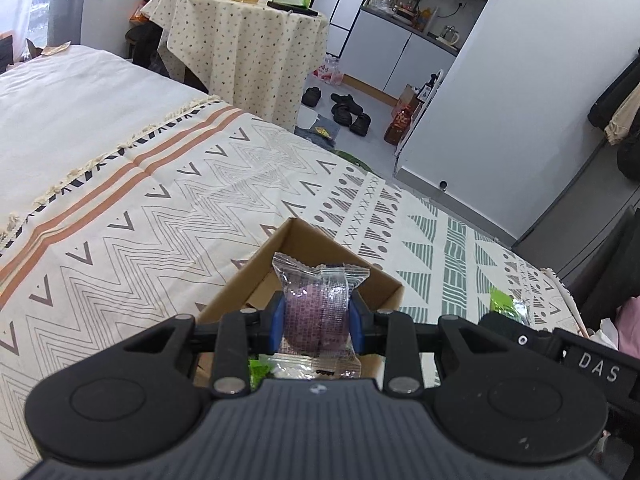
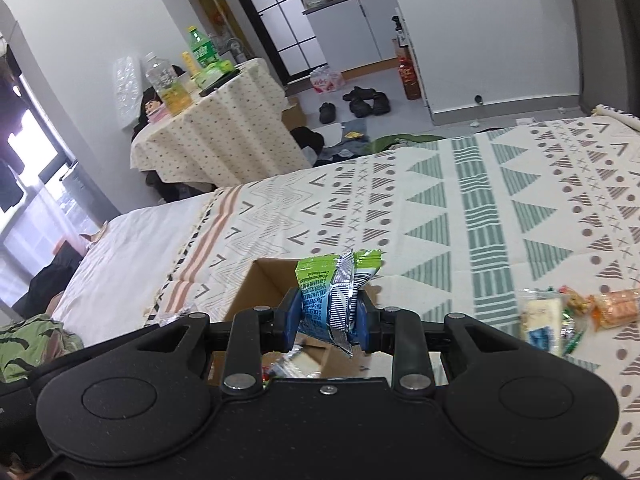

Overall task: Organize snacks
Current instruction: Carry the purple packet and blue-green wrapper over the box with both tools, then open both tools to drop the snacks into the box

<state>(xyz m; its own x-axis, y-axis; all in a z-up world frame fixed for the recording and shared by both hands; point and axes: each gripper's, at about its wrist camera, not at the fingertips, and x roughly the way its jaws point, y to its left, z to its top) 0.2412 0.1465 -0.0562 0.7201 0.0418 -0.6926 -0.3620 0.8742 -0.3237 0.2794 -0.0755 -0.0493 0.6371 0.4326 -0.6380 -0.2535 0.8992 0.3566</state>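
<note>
Left wrist view: left claw [image 1: 319, 316] pinching a purple snack packet [image 1: 316, 304] upright between blue pads, poised over the open cardboard box [image 1: 288, 252] just ahead on the bed, presumably for dropping in

Right wrist view: right claw [image 2: 329, 316] pinching a green-and-blue snack packet [image 2: 336, 292], box [image 2: 260, 284] directly ahead and below; loose snacks [image 2: 560, 316] lying right of claw on the patterned bedspread [image 2: 480, 208], nothing blocking

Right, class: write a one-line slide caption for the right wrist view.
Right hand-held gripper clamps a green-and-blue snack packet above an open cardboard box on a patterned bedspread.
</note>
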